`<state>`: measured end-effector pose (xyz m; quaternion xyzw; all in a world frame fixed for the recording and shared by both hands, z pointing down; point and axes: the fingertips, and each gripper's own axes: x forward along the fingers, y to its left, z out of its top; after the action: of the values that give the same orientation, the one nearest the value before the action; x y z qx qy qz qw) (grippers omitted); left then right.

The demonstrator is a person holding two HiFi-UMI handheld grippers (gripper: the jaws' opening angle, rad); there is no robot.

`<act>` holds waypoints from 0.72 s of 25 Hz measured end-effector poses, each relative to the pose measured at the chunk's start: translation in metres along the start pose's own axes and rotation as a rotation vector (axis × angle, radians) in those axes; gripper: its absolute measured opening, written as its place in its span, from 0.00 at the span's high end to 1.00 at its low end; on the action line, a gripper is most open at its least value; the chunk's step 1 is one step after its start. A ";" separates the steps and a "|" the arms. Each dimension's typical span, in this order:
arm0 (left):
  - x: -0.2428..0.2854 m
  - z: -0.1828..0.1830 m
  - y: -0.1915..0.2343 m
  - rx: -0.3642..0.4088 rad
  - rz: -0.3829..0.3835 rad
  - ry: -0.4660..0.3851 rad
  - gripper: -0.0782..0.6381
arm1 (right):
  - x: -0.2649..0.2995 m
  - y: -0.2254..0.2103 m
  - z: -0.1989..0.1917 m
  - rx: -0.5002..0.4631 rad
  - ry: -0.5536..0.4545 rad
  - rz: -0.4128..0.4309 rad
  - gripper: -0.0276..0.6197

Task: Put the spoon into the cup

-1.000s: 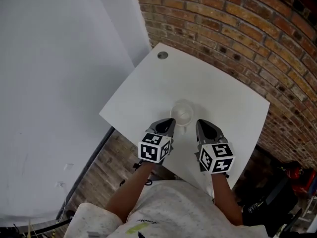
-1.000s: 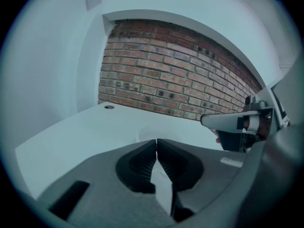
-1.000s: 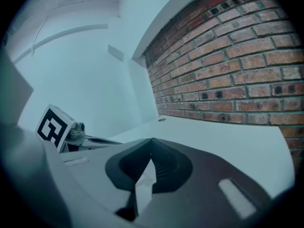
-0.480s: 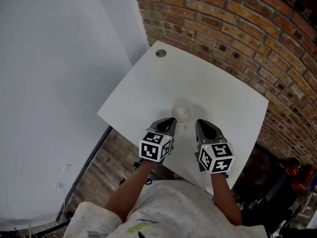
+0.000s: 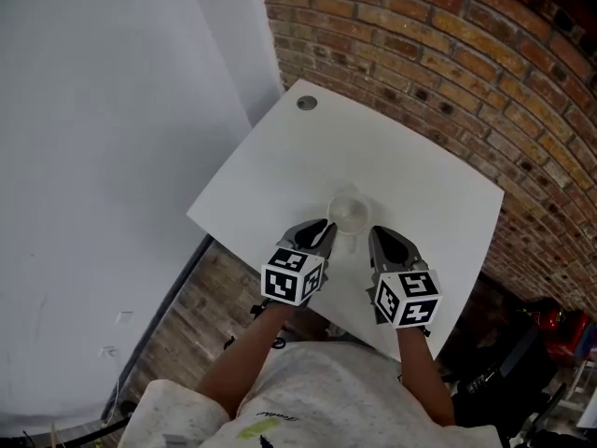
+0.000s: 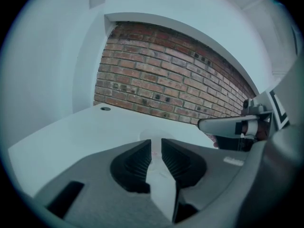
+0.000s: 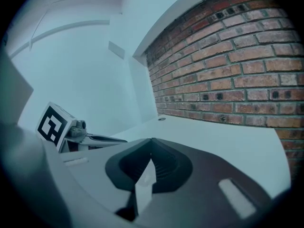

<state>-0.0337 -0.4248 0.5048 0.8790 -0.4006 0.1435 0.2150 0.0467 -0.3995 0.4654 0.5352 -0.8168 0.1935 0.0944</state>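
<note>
A clear cup stands on the white table near its front edge; in the left gripper view it shows faintly as the cup just beyond the jaws. My left gripper sits right at the cup's near left side, and its jaws stand a narrow gap apart with only white surface showing between them. My right gripper hovers to the cup's near right, and its jaws meet at the tips with nothing in them. I cannot make out a spoon in any view.
A round grommet hole sits in the table's far left corner. A brick wall runs behind the table and a white wall stands to the left. Wooden floor lies below the table's left edge.
Both grippers have edged slightly forward toward the cup. The cup has stayed where it was.
</note>
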 end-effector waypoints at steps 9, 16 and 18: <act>-0.038 0.017 0.008 0.010 -0.004 -0.064 0.81 | -0.007 0.028 0.007 -0.019 -0.022 -0.012 0.95; -0.071 0.022 0.019 0.032 0.015 -0.102 0.83 | -0.017 0.055 0.009 -0.036 -0.043 -0.024 0.95; -0.079 0.024 0.022 0.038 0.025 -0.110 0.86 | -0.019 0.062 0.010 -0.041 -0.050 -0.022 0.95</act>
<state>-0.0988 -0.3992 0.4563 0.8845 -0.4198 0.1053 0.1741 -0.0017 -0.3657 0.4361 0.5466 -0.8169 0.1623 0.0870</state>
